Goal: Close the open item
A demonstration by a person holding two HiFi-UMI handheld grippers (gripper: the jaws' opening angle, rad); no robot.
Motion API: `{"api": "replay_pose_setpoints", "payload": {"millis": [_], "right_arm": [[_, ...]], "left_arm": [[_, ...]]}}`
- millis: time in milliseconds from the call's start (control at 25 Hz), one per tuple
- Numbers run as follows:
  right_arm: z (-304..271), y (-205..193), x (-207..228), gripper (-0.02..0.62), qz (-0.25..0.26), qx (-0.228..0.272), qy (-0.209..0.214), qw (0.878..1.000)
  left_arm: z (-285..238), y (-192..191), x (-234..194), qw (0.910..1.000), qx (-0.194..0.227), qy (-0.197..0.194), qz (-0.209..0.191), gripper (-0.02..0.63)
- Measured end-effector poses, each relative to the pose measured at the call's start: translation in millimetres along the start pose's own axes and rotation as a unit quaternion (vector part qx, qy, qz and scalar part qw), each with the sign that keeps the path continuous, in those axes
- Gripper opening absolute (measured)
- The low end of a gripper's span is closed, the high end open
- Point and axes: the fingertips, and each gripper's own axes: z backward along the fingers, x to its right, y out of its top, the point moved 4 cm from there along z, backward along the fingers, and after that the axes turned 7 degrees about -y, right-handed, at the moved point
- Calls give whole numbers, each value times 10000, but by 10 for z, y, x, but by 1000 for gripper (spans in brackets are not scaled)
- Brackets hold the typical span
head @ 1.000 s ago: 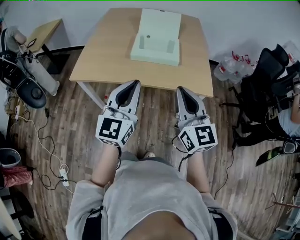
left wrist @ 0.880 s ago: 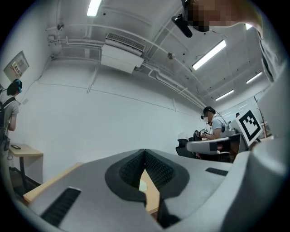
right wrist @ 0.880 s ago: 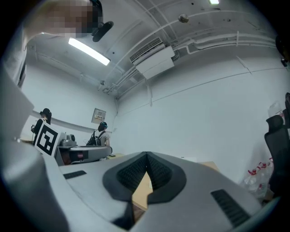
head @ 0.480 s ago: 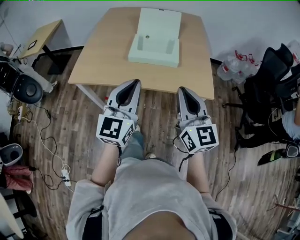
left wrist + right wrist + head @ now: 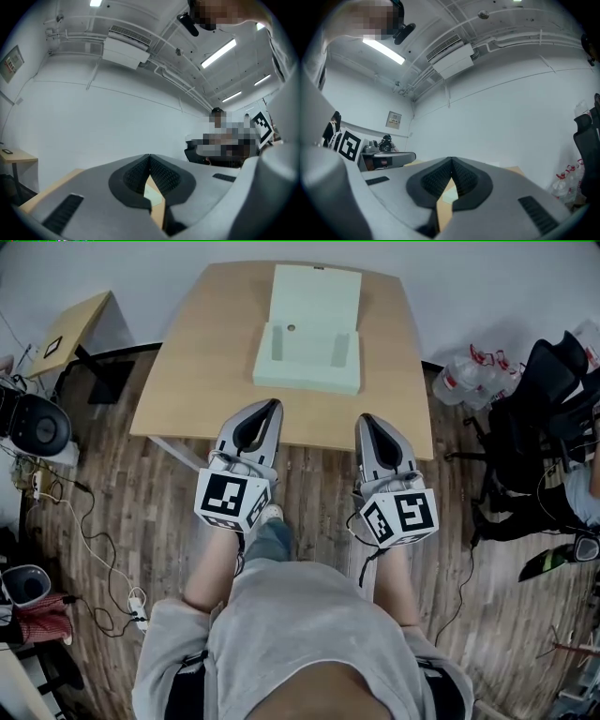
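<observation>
Both grippers closed up and empty, pale green box wide open on the table

The left gripper (image 5: 273,403) and right gripper (image 5: 362,417) are held level side by side, tips pressed together with nothing between them. I'd guess that's just a carrying pose, since both tips only reach the near edge of the table (image 5: 183,371). The box (image 5: 306,357) sits mid-table toward the far side, its lid (image 5: 317,292) flopped flat on the table behind it, so closing means reaching past the base. Plenty of bare tabletop either side of it; the office chair (image 5: 534,409) on the right is well clear.
</observation>
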Motion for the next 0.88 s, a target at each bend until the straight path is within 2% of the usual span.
{"api": "replay_pose_setpoints", "payload": {"millis": [520, 880], "right_arm": [[-1096, -83, 52, 2, -5, -40, -374, 9993], [-1576, -160, 43, 2, -17, -12, -632, 9980]], "left_arm": [[-681, -126, -1020, 9994, -57, -330, 32, 12], [-977, -227, -1455, 9980, -69, -629, 34, 12]]}}
